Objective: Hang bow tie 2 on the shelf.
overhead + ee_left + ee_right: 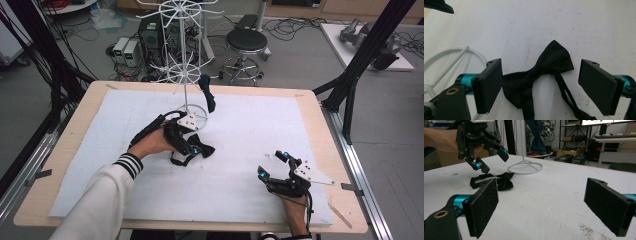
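Observation:
A black bow tie (203, 149) with a thin strap lies flat on the white mat, just in front of the white wire stand's base ring (199, 114). My left gripper (188, 148) hovers over it, open. In the left gripper view the bow tie (549, 62) lies between and beyond the two pads, which do not touch it, and the gripper (540, 85) points down at it. The right gripper view shows the bow tie (504, 182) under the left gripper (492, 161). My right gripper (272, 164) rests open and empty near the front right of the mat, its jaws (541, 207) wide apart.
A second dark tie (207, 93) hangs from a hook of the white wire stand (185, 60). The white mat (250, 125) covers most of the wooden table (320, 125). Black frame posts (367, 50) rise at the right, and a stool (246, 42) stands behind the table.

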`<action>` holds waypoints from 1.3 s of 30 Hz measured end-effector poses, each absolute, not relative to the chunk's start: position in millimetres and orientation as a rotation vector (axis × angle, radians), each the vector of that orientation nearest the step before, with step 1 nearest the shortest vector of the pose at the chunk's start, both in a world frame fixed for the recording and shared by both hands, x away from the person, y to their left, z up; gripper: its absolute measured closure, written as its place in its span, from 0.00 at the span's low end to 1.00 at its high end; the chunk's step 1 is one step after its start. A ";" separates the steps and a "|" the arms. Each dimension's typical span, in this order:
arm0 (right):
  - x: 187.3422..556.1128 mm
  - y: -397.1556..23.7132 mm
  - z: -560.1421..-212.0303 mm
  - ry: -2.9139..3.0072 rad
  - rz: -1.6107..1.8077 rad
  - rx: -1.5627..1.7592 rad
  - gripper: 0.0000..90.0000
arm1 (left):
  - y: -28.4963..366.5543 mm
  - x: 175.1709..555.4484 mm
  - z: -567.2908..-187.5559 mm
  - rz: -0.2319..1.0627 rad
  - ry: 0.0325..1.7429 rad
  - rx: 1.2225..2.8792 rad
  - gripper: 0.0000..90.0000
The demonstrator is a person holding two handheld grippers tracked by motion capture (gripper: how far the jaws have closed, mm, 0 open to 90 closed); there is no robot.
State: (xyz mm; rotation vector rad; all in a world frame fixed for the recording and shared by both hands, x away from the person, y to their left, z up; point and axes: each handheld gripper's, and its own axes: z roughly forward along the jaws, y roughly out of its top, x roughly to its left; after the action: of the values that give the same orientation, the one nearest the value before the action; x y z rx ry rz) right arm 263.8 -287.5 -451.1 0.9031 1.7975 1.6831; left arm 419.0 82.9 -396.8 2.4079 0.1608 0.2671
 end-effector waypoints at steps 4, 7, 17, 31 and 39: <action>264.0 -287.5 -451.1 1.799 1.684 0.901 0.13 | 78.7 420.6 -400.0 0.272 0.148 2.426 0.26; 264.0 -287.3 -451.1 1.799 1.682 0.899 0.13 | 76.5 422.0 -400.0 0.274 0.145 2.447 0.28; 263.5 -287.0 -451.2 1.800 1.686 0.897 0.13 | 73.2 428.9 -400.6 0.314 0.168 2.490 0.32; 263.8 -287.6 -451.3 1.801 1.688 0.900 0.13 | 63.3 430.0 -408.6 0.348 0.091 2.552 0.39; 263.7 -287.6 -451.3 1.801 1.692 0.897 0.13 | 60.1 432.7 -407.7 0.342 0.074 2.586 0.42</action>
State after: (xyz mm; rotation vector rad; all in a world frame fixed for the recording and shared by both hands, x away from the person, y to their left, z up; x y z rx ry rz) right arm 263.7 -287.6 -451.3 0.8975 1.8011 1.6921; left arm 432.7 60.1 -407.7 2.5865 0.0741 0.3424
